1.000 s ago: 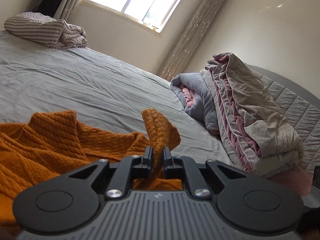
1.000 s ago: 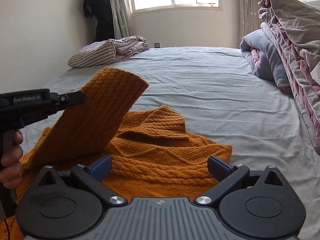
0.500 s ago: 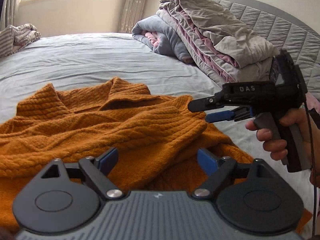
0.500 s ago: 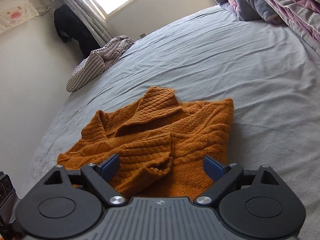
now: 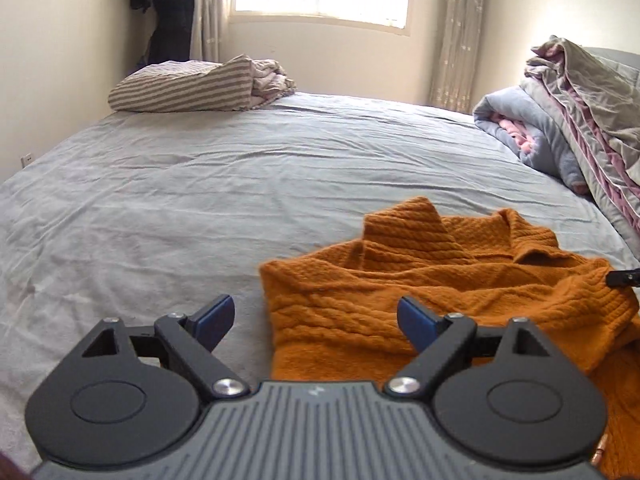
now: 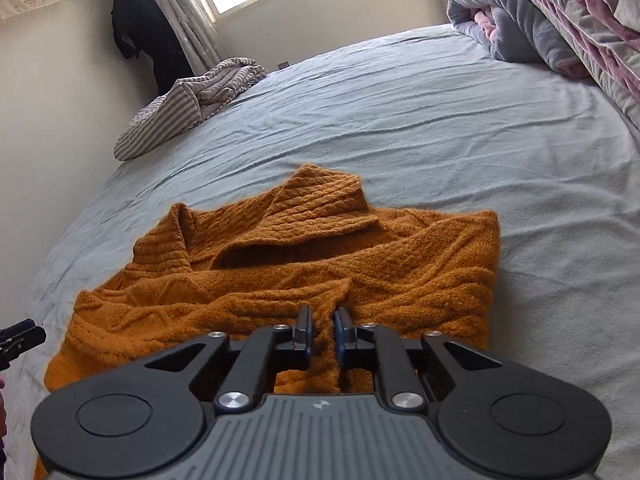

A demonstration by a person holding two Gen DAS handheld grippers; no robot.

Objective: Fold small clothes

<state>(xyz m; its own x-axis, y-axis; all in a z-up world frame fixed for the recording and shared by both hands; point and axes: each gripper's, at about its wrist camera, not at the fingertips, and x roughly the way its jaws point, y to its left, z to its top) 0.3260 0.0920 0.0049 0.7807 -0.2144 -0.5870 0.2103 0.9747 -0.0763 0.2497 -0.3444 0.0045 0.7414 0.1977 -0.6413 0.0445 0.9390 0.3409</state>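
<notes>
An orange cable-knit sweater [image 6: 320, 256] lies on the grey bed sheet, its sleeves folded over the body and its collar pointing away. My right gripper [image 6: 322, 330] is shut on a fold of the sweater's near edge. My left gripper [image 5: 314, 316] is open and empty, low over the sweater's left edge [image 5: 400, 292]. The left gripper's tip shows at the left edge of the right wrist view [image 6: 18, 336]. The right gripper's tip shows at the right edge of the left wrist view [image 5: 624, 278].
A striped folded blanket [image 5: 200, 88] lies at the far corner of the bed. Piled grey and pink quilts [image 5: 572, 120] lie along the right side by the headboard. The grey sheet [image 5: 160, 200] stretches wide to the left. A window and curtains stand behind.
My left gripper let go of the sleeve it held up and swung to the sweater's left side, open. My right gripper closed on a fold of the sweater's near edge.
</notes>
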